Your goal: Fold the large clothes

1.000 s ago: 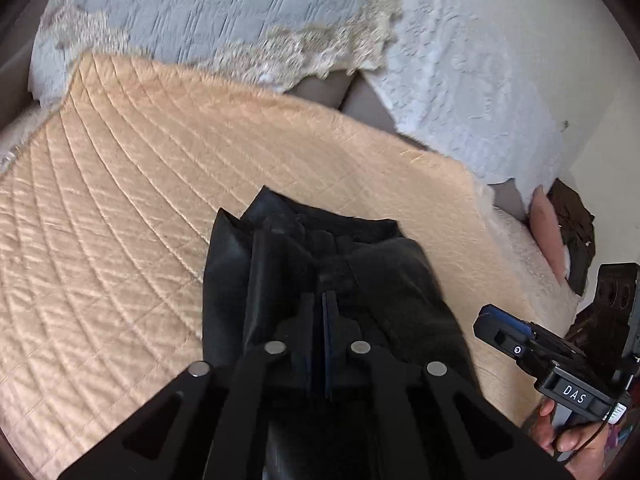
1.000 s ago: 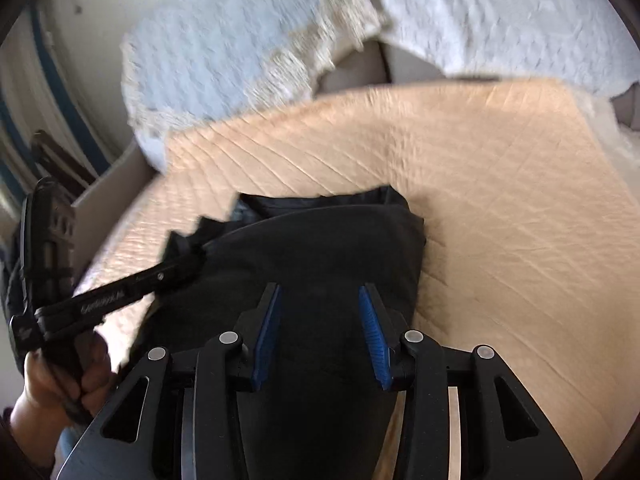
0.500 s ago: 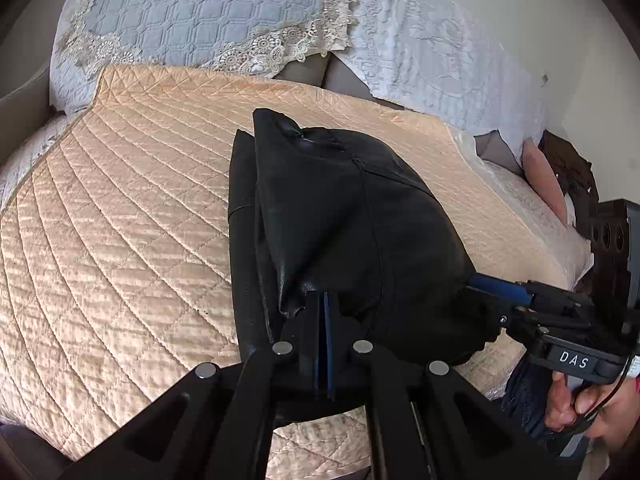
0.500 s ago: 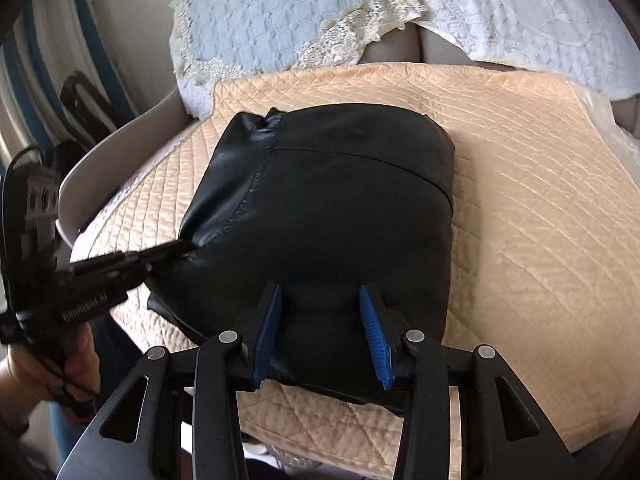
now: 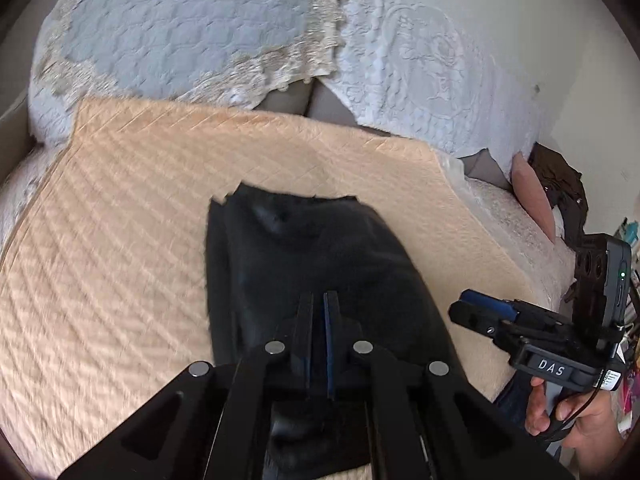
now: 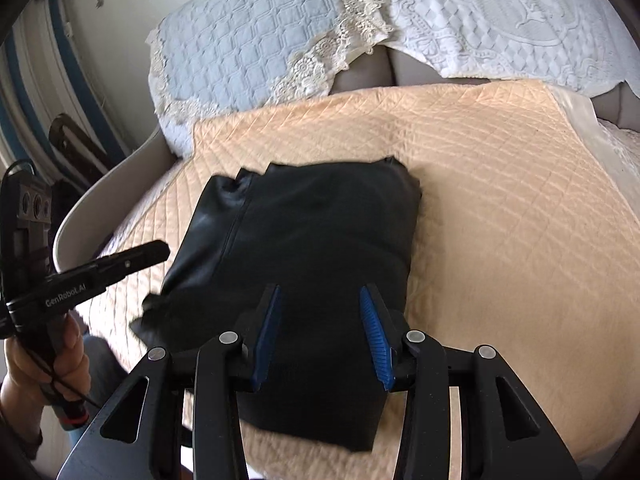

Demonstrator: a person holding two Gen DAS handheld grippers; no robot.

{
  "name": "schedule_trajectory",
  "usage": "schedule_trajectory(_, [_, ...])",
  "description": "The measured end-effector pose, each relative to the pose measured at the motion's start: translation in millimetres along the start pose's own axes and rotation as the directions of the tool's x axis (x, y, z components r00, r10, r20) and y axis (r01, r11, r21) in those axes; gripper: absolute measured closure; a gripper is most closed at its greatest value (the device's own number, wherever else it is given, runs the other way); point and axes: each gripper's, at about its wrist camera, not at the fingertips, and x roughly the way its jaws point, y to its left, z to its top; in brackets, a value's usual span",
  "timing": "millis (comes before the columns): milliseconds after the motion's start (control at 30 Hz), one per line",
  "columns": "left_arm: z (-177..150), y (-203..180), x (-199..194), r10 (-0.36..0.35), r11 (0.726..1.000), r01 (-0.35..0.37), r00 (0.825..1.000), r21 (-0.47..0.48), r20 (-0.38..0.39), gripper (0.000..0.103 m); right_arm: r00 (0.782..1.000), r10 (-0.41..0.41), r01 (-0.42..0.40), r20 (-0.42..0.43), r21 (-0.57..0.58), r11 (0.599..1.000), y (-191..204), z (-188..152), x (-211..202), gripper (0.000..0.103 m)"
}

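Note:
A black, leather-like garment lies folded into a compact rectangle on a peach quilted cover. My left gripper is shut with nothing between its fingers. In the right wrist view the left gripper hangs just off the garment's left edge, not touching it. My right gripper is open above the garment's near part, its blue pads clear of the cloth. In the left wrist view the right gripper floats to the right of the garment.
Pale blue lace-edged covers and a white embossed cover drape the back cushions. A pink cushion and a dark brown item lie far right. A curved pale armrest bounds the left. A person's hands hold the grippers.
The left gripper has come off the garment's left edge, which it pinched half a second ago. The garment has sunk flatter on the quilt. The right gripper's jaws stand as wide as before.

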Motion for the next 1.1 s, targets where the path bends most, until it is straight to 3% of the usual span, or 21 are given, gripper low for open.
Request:
schedule_trajectory(233, [20,32,75,0.062,0.996,-0.068,0.993,-0.059,-0.098,0.098,0.999,0.03,-0.029,-0.027,0.053,0.998,-10,24,31,0.06])
schedule_trajectory(300, [14,45,89,0.032,0.992,-0.047,0.991,-0.114,-0.132,0.098,0.997,0.033,-0.028,-0.07,0.059,0.998,-13,26,47,0.06])
schedule_trajectory(433, [9,56,93,-0.004,0.987,-0.015,0.992,-0.158,-0.123,0.098,0.994,0.032,-0.028,-0.102,0.042,0.999,-14,23,66,0.059])
schedule_trajectory(567, [14,47,73,0.0,0.992,-0.014,0.994,-0.128,-0.11,0.098,0.995,0.041,-0.036,-0.088,0.063,0.997,-17,25,52,0.059])
schedule_trajectory(667, [11,33,44,-0.013,0.996,0.007,0.997,-0.088,-0.075,0.096,0.996,0.053,-0.047,-0.067,0.084,0.995,-21,17,33,0.052])
schedule_trajectory(800, [-9,16,19,-0.021,0.999,0.017,0.997,-0.048,-0.068,0.093,0.997,0.066,-0.062,-0.049,0.082,0.995,-17,5,15,0.051])
schedule_trajectory(900, [-36,13,14,-0.009,1.0,0.006,0.996,-0.029,-0.093,0.091,0.995,0.065,-0.061,-0.07,0.057,0.997,-9,-7,12,0.051])
schedule_trajectory(967, [-48,19,15,-0.006,0.999,0.003,0.995,-0.033,-0.095,0.091,0.991,0.04,-0.038,-0.131,0.021,0.999,-4,-16,24,0.051])
schedule_trajectory(1100, [-41,20,7,-0.005,0.999,0.001,0.995,-0.043,-0.101,0.092,0.991,0.059,-0.056,-0.117,0.024,0.998,0,-13,18,0.05])
